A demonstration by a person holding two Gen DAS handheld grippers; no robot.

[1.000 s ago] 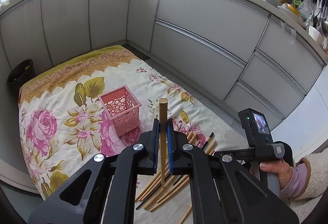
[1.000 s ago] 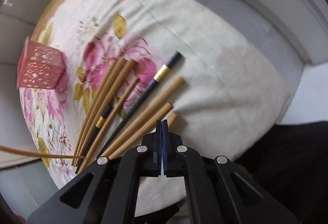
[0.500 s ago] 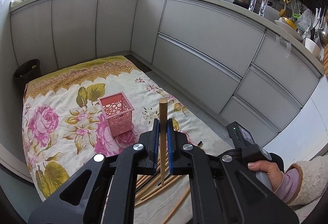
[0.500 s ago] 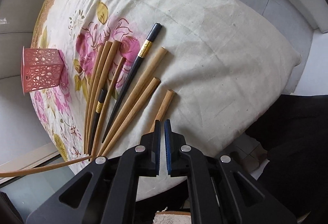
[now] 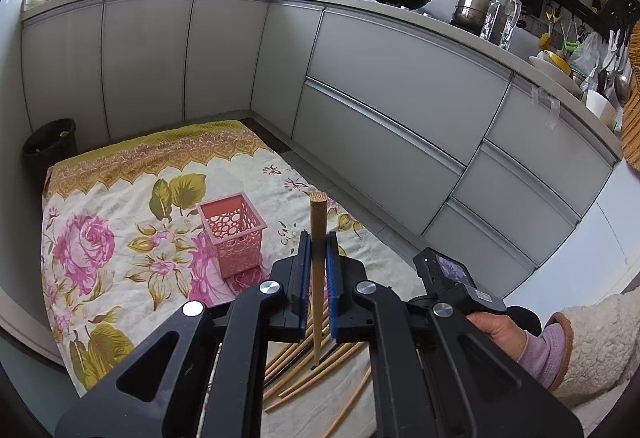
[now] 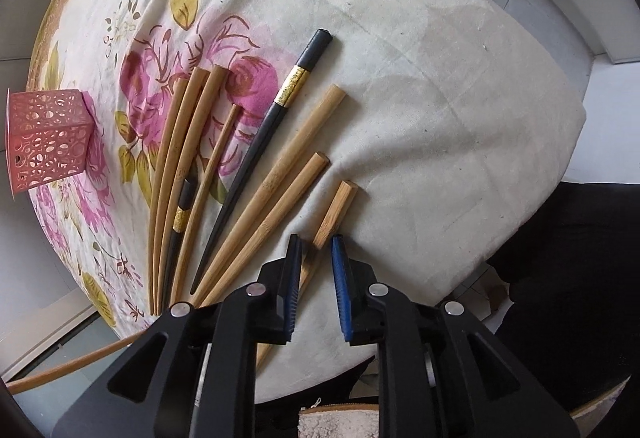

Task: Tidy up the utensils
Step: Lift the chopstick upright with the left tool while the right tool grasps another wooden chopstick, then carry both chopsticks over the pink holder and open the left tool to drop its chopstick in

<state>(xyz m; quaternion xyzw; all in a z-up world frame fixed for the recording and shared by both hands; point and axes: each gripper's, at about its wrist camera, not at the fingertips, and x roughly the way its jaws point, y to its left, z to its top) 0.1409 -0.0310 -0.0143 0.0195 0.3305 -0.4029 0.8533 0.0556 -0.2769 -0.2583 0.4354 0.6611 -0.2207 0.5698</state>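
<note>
Seemingly early yet: from the left wrist, the pink basket (image 5: 232, 234) on the floral cloth (image 5: 120, 197) looks empty, though its inside is only partly visible. The left claw (image 5: 316, 278) is closed on one wooden chopstick (image 5: 318, 258), held upright, near the basket and above the pile.

From the right wrist, loose chopsticks (image 6: 240, 177) lie fanned on the cloth. The right claw (image 6: 316, 270) hangs open, pointing down, straddling the rightmost chopstick (image 6: 334, 213), gripping nothing.
</note>
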